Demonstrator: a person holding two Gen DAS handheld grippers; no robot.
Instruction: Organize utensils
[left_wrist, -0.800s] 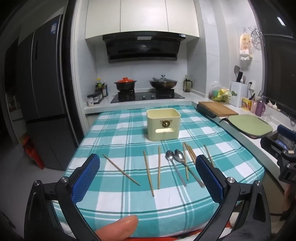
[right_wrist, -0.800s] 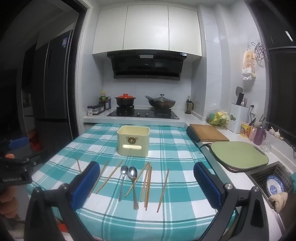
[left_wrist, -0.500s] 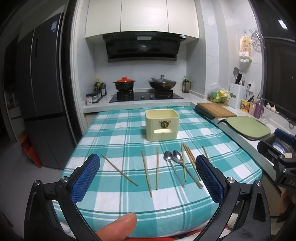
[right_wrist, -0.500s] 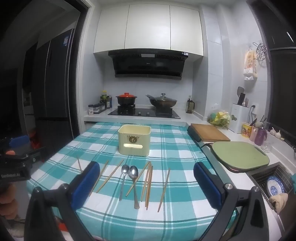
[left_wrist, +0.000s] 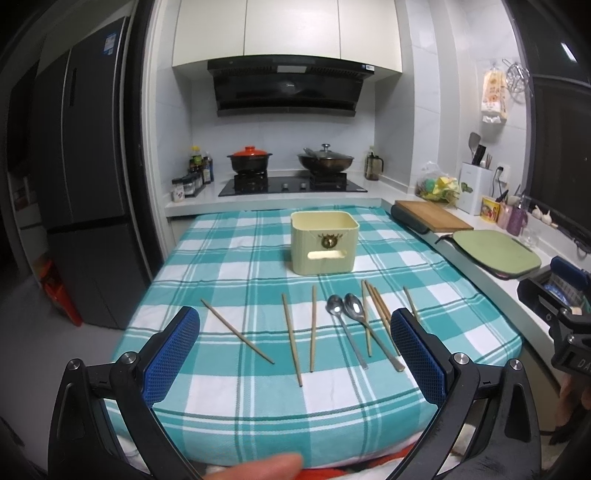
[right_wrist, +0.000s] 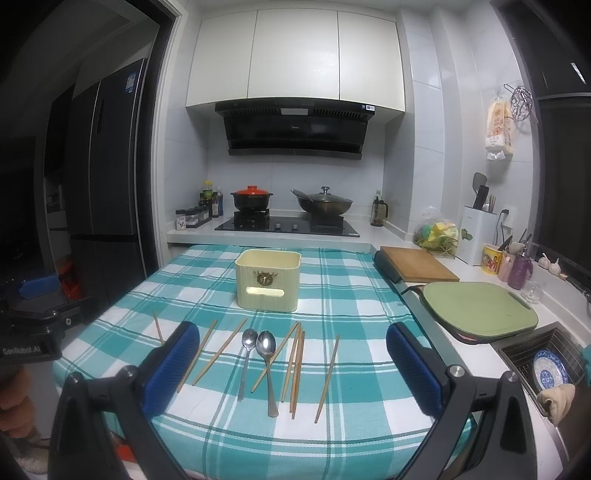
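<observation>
Several wooden chopsticks (left_wrist: 291, 339) (right_wrist: 295, 363) and two metal spoons (left_wrist: 351, 325) (right_wrist: 266, 356) lie spread across the near half of a teal checked tablecloth (left_wrist: 236, 258) (right_wrist: 351, 317). A cream utensil box (left_wrist: 324, 242) (right_wrist: 268, 279) stands upright behind them, open at the top. My left gripper (left_wrist: 295, 352) is open and empty, held above the table's near edge. My right gripper (right_wrist: 293, 365) is open and empty, also back from the utensils.
A wooden board (right_wrist: 417, 263) and a green cutting board (right_wrist: 478, 305) lie on the counter to the right. A sink with a blue plate (right_wrist: 548, 369) is at the far right. A stove with two pots (left_wrist: 291, 166) is behind; a dark fridge (left_wrist: 81, 177) stands left.
Both grippers have risen and drawn back slightly, so the table sits a little lower in view. The utensils and the box have not moved.
</observation>
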